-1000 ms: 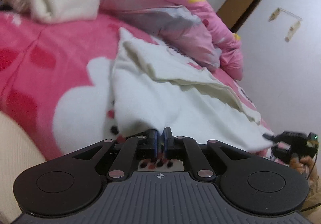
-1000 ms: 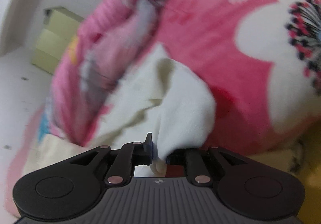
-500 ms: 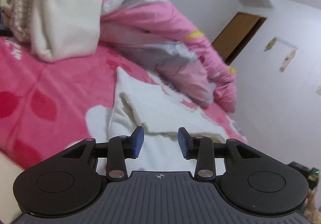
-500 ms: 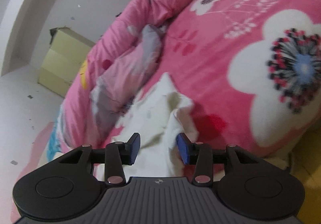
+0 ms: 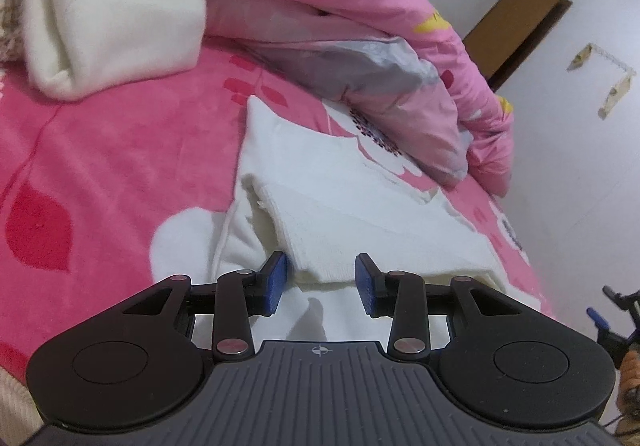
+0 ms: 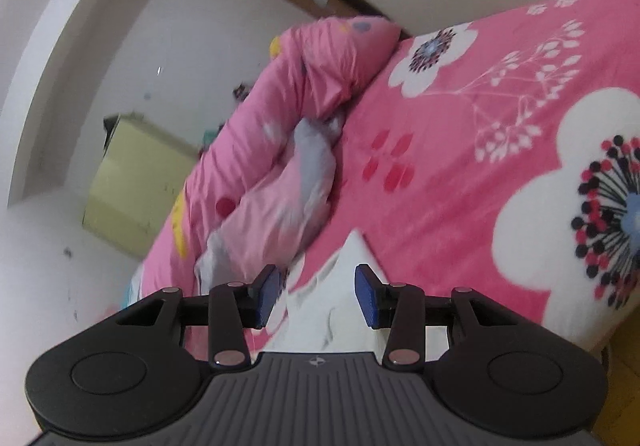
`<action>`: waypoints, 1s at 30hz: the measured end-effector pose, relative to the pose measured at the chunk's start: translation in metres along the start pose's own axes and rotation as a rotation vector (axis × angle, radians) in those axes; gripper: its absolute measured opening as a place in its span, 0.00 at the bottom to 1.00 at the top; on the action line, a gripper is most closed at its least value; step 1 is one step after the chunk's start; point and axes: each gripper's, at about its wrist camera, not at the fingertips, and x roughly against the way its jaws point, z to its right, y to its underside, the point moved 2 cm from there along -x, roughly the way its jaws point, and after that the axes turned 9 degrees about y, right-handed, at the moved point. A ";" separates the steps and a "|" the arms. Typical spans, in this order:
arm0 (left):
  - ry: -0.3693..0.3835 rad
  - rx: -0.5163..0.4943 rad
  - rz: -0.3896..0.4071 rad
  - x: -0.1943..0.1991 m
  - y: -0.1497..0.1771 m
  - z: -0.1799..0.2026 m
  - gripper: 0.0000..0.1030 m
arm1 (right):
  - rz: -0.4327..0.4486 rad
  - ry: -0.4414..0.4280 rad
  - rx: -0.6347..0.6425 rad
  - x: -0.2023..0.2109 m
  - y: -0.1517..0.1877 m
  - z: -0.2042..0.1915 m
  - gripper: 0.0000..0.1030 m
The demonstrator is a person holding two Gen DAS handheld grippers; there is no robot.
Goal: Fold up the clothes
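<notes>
A white garment (image 5: pixel 340 206) lies folded over on the pink flowered bed (image 5: pixel 112 166), its top layer doubled back toward me. My left gripper (image 5: pixel 321 280) hovers open just above the garment's near edge, with nothing pinched between its blue pads. In the right wrist view a corner of the same white garment (image 6: pixel 344 286) shows beyond my right gripper (image 6: pixel 316 292), which stands open and holds nothing. The right gripper (image 5: pixel 616 310) also peeks in at the left wrist view's right edge.
A rumpled pink and grey quilt (image 5: pixel 360 46) lies along the far side of the bed. A cream garment pile (image 5: pixel 108 6) sits at the upper left. A yellow-green cabinet (image 6: pixel 132 186) stands by the white wall, near a brown door (image 5: pixel 516 30).
Both grippers were shut on the white garment and have let go of it. Both have drawn back and risen, and the garment now lies folded on the bed.
</notes>
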 end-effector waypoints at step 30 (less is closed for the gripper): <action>-0.040 0.096 -0.014 -0.029 -0.013 -0.015 0.22 | -0.250 0.025 -0.101 -0.078 0.026 0.016 0.48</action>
